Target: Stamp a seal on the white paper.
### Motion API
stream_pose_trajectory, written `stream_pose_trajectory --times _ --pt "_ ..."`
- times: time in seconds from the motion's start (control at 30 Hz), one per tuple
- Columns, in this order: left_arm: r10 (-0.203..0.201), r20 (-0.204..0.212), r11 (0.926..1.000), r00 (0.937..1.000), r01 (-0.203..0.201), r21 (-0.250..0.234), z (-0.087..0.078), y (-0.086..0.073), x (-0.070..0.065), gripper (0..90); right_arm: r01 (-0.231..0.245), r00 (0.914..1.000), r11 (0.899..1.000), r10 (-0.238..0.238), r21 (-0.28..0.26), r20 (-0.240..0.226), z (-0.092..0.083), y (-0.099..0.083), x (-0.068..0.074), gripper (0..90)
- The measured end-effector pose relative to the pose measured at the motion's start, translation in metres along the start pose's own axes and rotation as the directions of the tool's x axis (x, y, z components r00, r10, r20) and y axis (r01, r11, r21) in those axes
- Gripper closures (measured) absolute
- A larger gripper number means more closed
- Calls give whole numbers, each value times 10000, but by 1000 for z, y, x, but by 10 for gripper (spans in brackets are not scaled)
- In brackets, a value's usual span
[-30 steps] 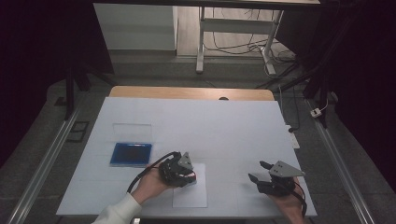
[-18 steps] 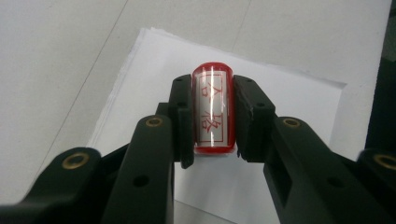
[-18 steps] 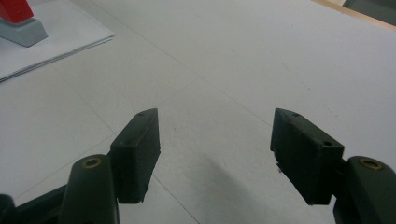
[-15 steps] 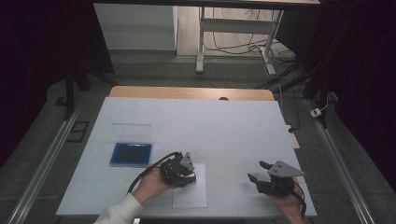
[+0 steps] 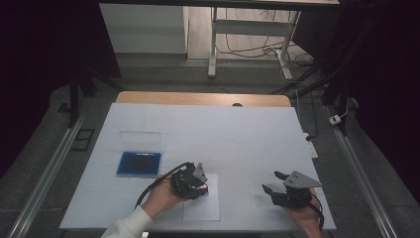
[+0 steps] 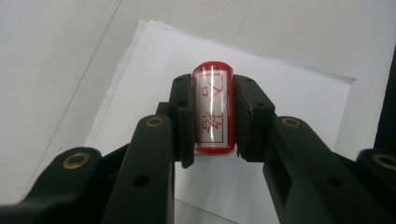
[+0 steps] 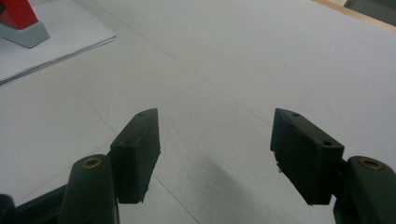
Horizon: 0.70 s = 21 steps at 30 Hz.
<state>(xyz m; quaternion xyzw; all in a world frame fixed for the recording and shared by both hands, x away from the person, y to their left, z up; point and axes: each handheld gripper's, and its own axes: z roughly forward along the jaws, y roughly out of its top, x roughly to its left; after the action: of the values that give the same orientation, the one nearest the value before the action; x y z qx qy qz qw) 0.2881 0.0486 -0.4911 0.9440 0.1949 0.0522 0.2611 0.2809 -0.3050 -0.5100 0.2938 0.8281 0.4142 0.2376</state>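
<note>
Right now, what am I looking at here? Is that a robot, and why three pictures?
No robot: a person holds a hand tool with two black jaws in each hand. One camera looks down from above the table; the other two ride on the tools and look along their jaws. The left gripper is clamped on a red stamp with a clear window, over a white sheet of paper. The right gripper is open and holds nothing, its jaws over bare tabletop. Farther left lies a blue ink pad with its clear lid open.

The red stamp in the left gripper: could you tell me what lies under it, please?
A white sheet of paper lies under the stamp, held by the left gripper. Any print beneath its base is covered.
</note>
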Motion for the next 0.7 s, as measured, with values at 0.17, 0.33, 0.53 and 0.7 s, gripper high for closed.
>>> stream_pose_trajectory --times 0.17,0.33,0.53,0.7 --pt "27 -60 10000 10000 -27 20 0 0 -1 714 19 10000 10000 -19 11 13 0 0 0 324" --pt "49 -73 10000 10000 -49 12 0 0 -1 714 55 10000 10000 -55 3 76 0 1 0 324" --pt "75 -109 10000 9999 -75 -12 1 -1 -2 714 44 10000 10000 -44 9 21 0 1 1 324" --pt "64 -120 9999 9999 -65 -106 1 -2 -2 714 65 10000 10000 -65 -33 40 0 1 1 324"
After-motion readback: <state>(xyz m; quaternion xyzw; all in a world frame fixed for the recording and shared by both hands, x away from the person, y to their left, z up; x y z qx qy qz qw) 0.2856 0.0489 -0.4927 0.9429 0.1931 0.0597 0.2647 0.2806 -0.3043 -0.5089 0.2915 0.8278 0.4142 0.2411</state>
